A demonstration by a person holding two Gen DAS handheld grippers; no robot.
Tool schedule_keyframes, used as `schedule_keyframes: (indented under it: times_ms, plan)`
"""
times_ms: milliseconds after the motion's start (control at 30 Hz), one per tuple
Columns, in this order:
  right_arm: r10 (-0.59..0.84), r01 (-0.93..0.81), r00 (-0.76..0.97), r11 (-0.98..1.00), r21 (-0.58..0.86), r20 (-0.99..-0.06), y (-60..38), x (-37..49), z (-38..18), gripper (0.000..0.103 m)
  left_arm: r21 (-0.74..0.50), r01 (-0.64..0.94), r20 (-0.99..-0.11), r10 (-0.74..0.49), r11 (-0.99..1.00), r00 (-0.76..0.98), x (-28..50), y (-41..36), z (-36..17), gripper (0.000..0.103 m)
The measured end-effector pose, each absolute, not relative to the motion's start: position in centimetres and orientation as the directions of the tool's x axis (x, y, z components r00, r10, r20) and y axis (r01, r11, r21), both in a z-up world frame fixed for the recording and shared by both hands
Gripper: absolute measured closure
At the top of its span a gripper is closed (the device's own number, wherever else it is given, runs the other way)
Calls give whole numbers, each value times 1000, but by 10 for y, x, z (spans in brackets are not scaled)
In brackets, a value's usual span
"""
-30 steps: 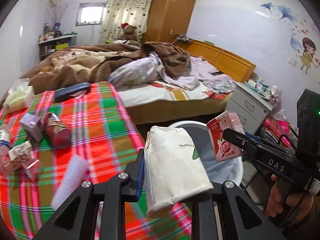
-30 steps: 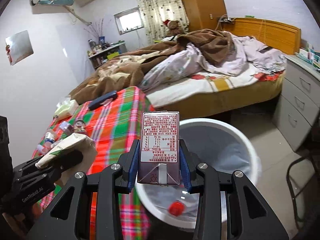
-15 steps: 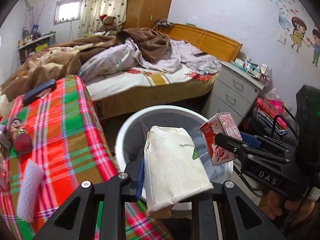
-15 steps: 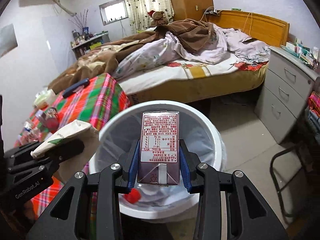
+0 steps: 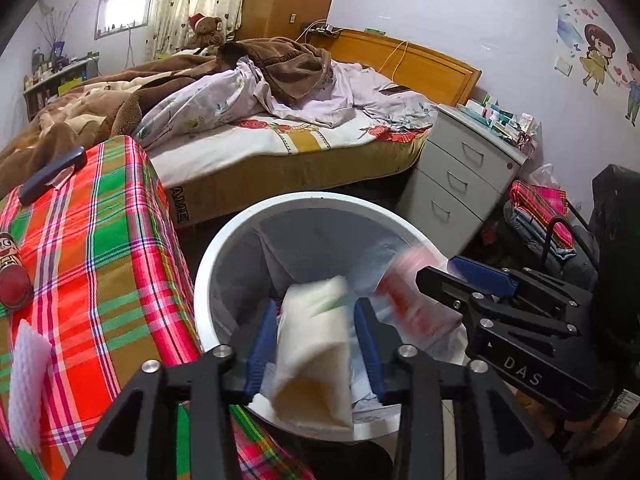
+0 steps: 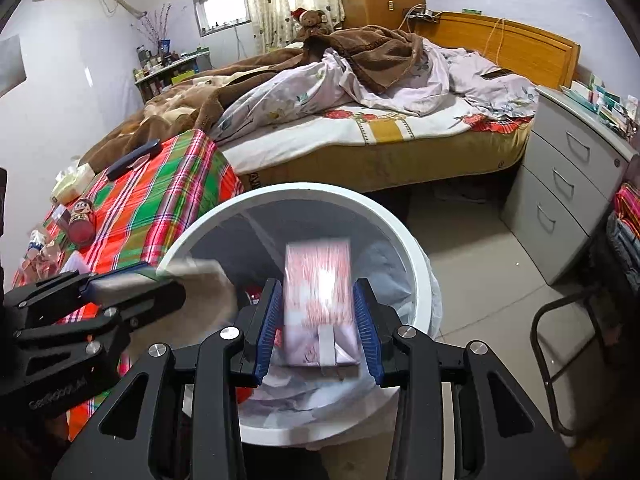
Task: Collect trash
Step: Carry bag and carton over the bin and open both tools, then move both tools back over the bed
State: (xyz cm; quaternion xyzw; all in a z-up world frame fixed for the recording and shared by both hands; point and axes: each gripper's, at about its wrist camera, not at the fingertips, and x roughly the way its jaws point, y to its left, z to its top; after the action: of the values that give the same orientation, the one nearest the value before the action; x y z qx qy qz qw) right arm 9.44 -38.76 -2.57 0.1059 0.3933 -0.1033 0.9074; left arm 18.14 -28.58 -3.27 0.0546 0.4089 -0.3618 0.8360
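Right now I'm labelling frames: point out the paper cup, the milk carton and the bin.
paper cup [image 5: 316, 344], left wrist view, its blurred white side.
milk carton [image 6: 318, 300], right wrist view, its printed face.
bin [image 6: 416, 256], right wrist view, its white rim.

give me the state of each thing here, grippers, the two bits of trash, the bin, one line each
left gripper: jaws just opened, gap at both pads
paper cup: blurred, loose between the left gripper's pads, over the bin
right gripper: jaws just opened, gaps at both pads
drink carton: blurred, loose between the right gripper's pads, over the bin
bin: upright, open top, bag-lined, some trash inside
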Motion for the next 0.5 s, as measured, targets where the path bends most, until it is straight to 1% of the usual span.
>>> schedule_keyframes:
  times_ms: [33, 67, 100, 200, 300, 500]
  plan:
    - [-103, 270, 669, 956, 111, -737, -388, 96, -26, 48, -200, 649, -723, -557, 734, 408, 181, -286, -32, 59]
    - [-100, 268, 671, 957, 114, -735, -388, 95, -26, 42, -188, 647, -724, -549, 739, 417, 181, -286, -32, 56]
    - [-99, 267, 673, 957, 115, -733, -389, 95, -25, 42, -181, 647, -723, -546, 741, 424, 181, -285, -31, 54]
    - [-103, 272, 674, 955, 116, -731, -388, 93, -24, 42, -207, 643, -714, -563, 738, 417, 181, -280, -28, 54]
    - [-94, 267, 679, 955, 126, -728, -386, 91, -22, 42, -180, 640, -711, -548, 747, 441, 179, -277, -24, 54]
    - [-90, 259, 692, 957, 130, -717, -378, 91, -17, 42, -179, 632, -694, -552, 754, 462, 172, -262, -15, 54]
